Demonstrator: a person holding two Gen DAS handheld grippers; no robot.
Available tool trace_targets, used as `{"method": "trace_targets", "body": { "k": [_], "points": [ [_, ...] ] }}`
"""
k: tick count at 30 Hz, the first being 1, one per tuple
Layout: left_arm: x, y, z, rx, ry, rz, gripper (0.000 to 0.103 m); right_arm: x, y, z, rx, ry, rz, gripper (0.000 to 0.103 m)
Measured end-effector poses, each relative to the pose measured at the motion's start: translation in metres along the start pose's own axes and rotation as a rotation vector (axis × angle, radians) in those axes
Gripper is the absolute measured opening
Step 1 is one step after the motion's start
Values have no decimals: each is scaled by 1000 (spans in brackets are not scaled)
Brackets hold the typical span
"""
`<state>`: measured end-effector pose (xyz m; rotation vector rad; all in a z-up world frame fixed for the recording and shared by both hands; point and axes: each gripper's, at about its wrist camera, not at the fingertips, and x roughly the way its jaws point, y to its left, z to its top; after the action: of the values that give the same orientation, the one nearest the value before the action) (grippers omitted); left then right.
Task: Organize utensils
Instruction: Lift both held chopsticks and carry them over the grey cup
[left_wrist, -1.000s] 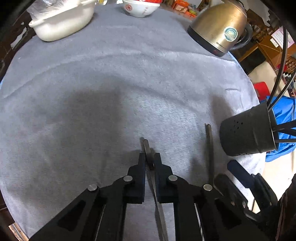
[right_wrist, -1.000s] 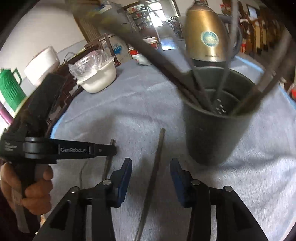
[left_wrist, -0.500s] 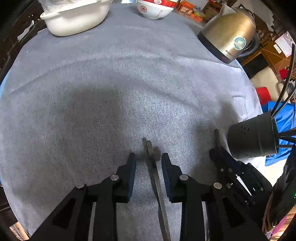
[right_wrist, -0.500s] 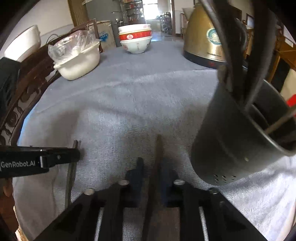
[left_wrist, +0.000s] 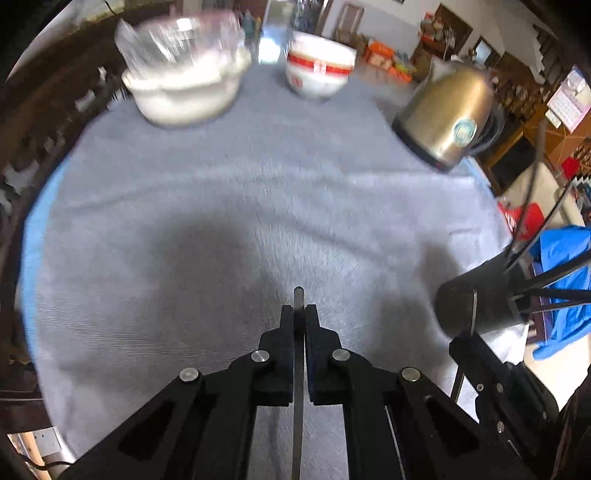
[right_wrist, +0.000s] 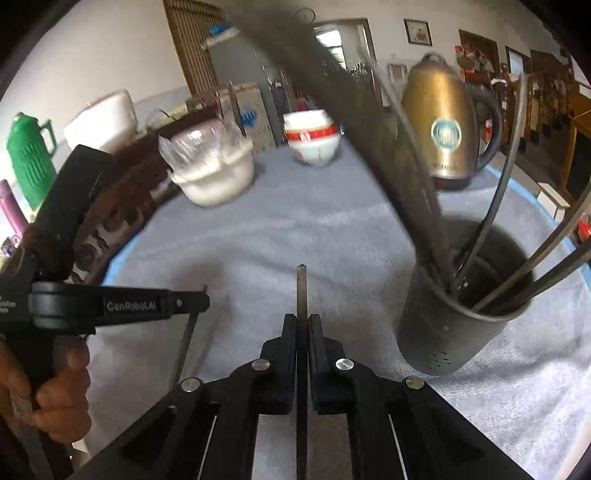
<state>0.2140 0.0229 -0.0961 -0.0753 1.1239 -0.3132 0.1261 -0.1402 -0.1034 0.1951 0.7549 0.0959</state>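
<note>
My left gripper (left_wrist: 299, 314) is shut on a thin metal utensil (left_wrist: 298, 299) whose tip sticks out past the fingers, lifted above the grey cloth. My right gripper (right_wrist: 302, 321) is shut on a second thin metal utensil (right_wrist: 301, 288), also raised. The dark perforated utensil holder (right_wrist: 458, 325) stands just right of the right gripper with several utensils leaning in it; it shows at the right edge in the left wrist view (left_wrist: 476, 302). The left gripper (right_wrist: 184, 302) appears at the left in the right wrist view, its utensil (right_wrist: 186, 339) hanging below it.
A round table with a grey cloth (left_wrist: 221, 206) holds a white covered bowl (left_wrist: 184, 88), a red-banded bowl (left_wrist: 317, 70) and a gold kettle (left_wrist: 447, 118) at the far side. A blue cloth (left_wrist: 561, 273) lies beyond the table's right edge.
Both grippers have closed on their utensils and lifted them off the cloth. The views have tilted up toward the far side of the table.
</note>
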Motion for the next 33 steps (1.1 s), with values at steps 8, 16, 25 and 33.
{"method": "trace_targets", "body": {
  "k": [8,16,25,33],
  "points": [
    [-78,-18,-5,17,-166,-4,5,-68,0,6,14,-156,92,6],
    [-144,-43,-17,57,-288,-20,5,-131,-4,14,14,-283,136,6],
    [-201,-67,-29,96,-408,-16,5,-188,-10,29,-7,-413,156,6],
    [-232,-92,-18,133,-491,-35,5,-212,-30,55,5,-508,145,6]
  ]
}}
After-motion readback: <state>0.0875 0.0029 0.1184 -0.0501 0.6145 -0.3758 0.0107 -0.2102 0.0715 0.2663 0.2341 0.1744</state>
